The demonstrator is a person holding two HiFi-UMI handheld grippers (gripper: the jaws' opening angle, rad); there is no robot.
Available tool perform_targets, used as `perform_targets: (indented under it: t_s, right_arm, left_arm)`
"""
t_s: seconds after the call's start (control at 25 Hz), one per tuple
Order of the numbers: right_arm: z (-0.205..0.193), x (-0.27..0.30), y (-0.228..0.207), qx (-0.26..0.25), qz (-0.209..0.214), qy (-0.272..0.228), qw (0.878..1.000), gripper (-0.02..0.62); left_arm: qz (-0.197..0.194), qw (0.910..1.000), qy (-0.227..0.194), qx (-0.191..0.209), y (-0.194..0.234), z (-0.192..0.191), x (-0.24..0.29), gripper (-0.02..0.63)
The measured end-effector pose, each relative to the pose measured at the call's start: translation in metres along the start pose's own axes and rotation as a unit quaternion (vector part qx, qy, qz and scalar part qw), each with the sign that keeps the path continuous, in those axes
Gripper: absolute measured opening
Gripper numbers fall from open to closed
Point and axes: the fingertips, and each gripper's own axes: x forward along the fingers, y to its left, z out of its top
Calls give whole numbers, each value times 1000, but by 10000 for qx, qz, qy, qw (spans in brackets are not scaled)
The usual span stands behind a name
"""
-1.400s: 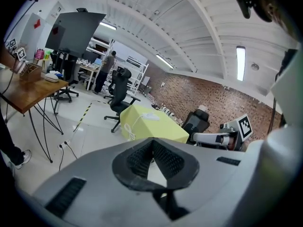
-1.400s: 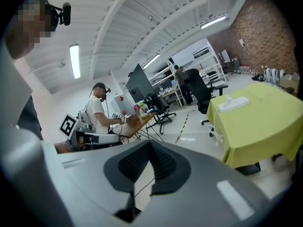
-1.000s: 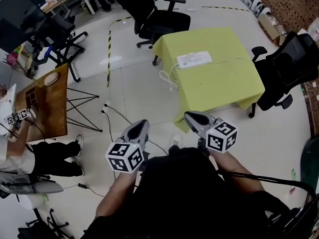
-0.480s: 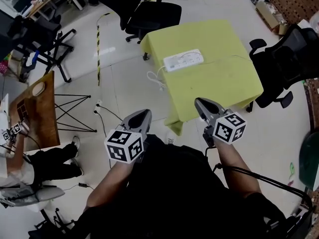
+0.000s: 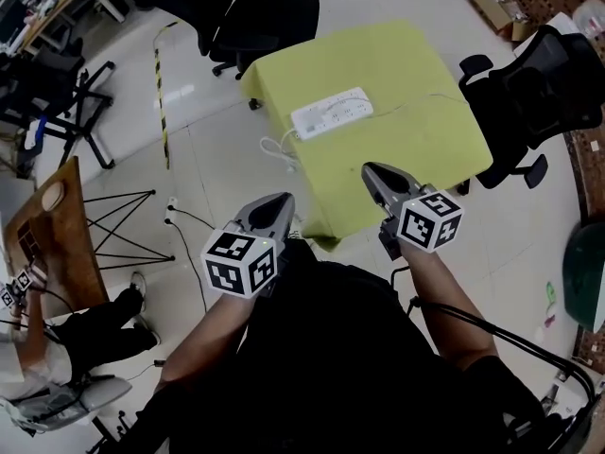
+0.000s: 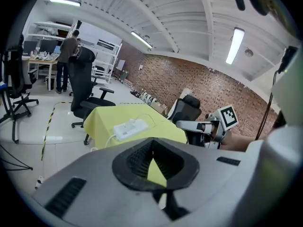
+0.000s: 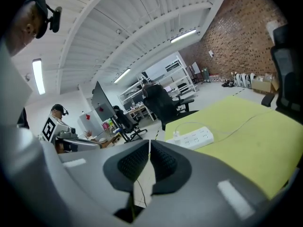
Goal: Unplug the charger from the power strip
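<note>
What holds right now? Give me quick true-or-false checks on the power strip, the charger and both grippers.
1. The power strip lies on the yellow-green table. True.
2. The right gripper is clamped on the charger. False: its jaws are together on nothing, and it is well short of the strip.
3. The charger is already pulled out and lying on the floor. False: it stands plugged into one end of the strip.
4. The left gripper has its jaws together with nothing between them. True.
5. A black office chair stands beside the table. True.
</note>
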Motion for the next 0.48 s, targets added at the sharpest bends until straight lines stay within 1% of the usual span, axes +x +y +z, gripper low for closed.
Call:
perform_targets:
  t_s: [0.24,0.4,0.48]
  right_arm:
    - [17,38,-21,-108,-248,196,9994,32]
    - [21,81,-35,93,-356,310,9988,55]
    - [17,101,-43,54,-474,443,9979,70]
  left_arm:
    - [-234,9994,-27,-265,35,22,32,6]
    - [-308,9986,16,-423,67,31,47,6]
    - [-329,9982,92,-497,81,30,53,6]
